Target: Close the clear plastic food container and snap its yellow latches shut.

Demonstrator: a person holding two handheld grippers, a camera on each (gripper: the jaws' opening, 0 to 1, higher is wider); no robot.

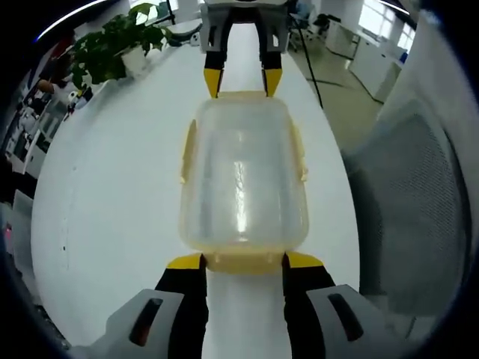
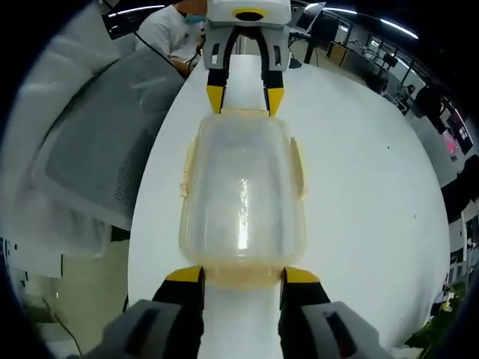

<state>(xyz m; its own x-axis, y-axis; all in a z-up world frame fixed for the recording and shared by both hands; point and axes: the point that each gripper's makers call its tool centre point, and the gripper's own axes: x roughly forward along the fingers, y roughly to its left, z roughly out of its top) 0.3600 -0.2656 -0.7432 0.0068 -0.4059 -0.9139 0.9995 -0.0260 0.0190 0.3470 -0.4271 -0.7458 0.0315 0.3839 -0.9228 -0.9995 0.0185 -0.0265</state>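
Clear plastic food container, lid on, lying lengthwise on the white counter between my two grippers.

Item 1, left gripper: yellow-tipped fingers spread apart, one at each corner of the container's near end latch. Tips sit at or against the yellow strip; nothing is clamped between them.

Item 2, right gripper: fingers likewise parted, flanking the latch at the opposite end, tips at the rim, nothing pinched. It also appears across the container in the left gripper view, its two yellow tips at the far end latch.

Item 3, container, right gripper view: translucent body, pale yellow latches along both long sides lying close to the walls; whether they are snapped home I cannot tell. The left gripper stands at the far end.

Item 4, surroundings: a grey mesh chair back beside the counter edge; a potted green plant at the counter's far corner; a person in a white shirt beyond the counter; office desks in the background.
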